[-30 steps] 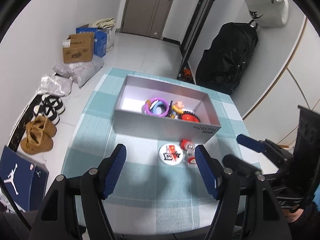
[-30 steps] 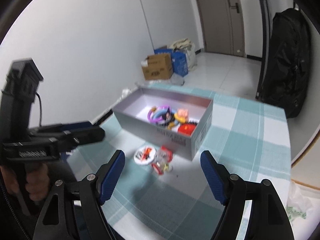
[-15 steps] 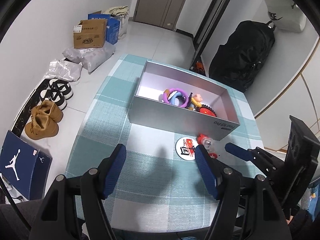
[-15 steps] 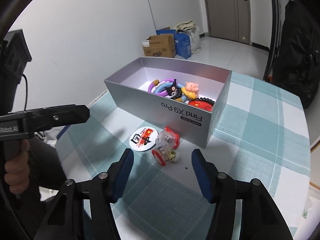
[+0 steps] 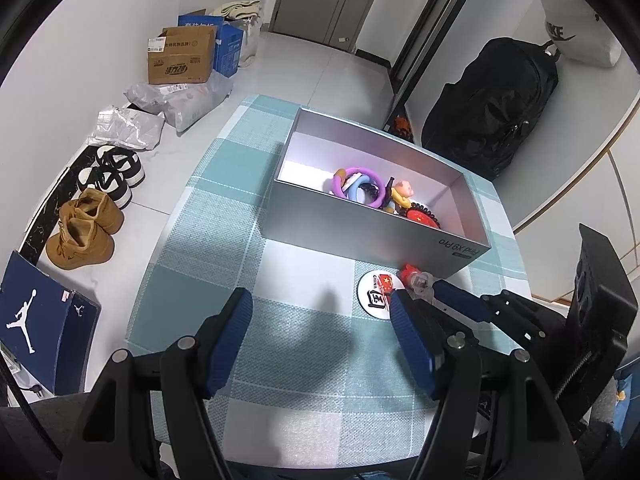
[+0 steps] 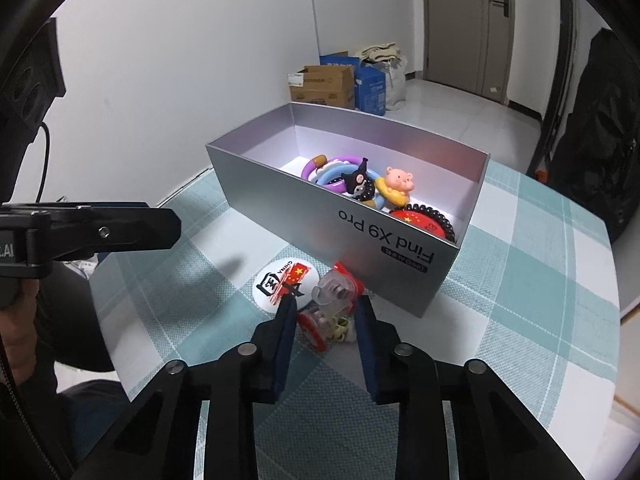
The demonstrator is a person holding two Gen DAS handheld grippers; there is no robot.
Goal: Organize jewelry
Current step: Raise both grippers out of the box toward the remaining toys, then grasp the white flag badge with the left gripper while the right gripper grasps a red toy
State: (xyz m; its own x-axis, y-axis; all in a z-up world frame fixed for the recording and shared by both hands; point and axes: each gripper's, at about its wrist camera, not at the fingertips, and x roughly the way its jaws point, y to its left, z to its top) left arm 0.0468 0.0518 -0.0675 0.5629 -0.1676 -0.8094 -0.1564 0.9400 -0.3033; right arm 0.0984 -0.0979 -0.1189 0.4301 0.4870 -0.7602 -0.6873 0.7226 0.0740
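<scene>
A small red and clear trinket (image 6: 334, 300) lies on the checked cloth just in front of the silver box (image 6: 280, 196), beside a round white badge (image 6: 284, 280). My right gripper (image 6: 325, 305) is closing its jaws on the trinket, with both pads touching its sides. In the left wrist view the trinket (image 5: 414, 276) and the right gripper (image 5: 442, 294) sit at the box's (image 5: 360, 236) near corner. The box holds purple rings (image 6: 320, 168), a dark figurine, a pink bear (image 6: 398, 180) and a red badge. My left gripper (image 5: 320, 304) hovers open over bare cloth.
The table's left edge drops to a floor with shoes (image 5: 80, 228), bags and cardboard boxes (image 5: 180, 56). A black backpack (image 5: 488, 104) stands behind the table. A person's hand (image 6: 16, 340) holds the left gripper's handle.
The right gripper came down and forward onto the trinket, and its jaws narrowed from wide to the trinket's width. The left gripper stayed open, drifting slightly.
</scene>
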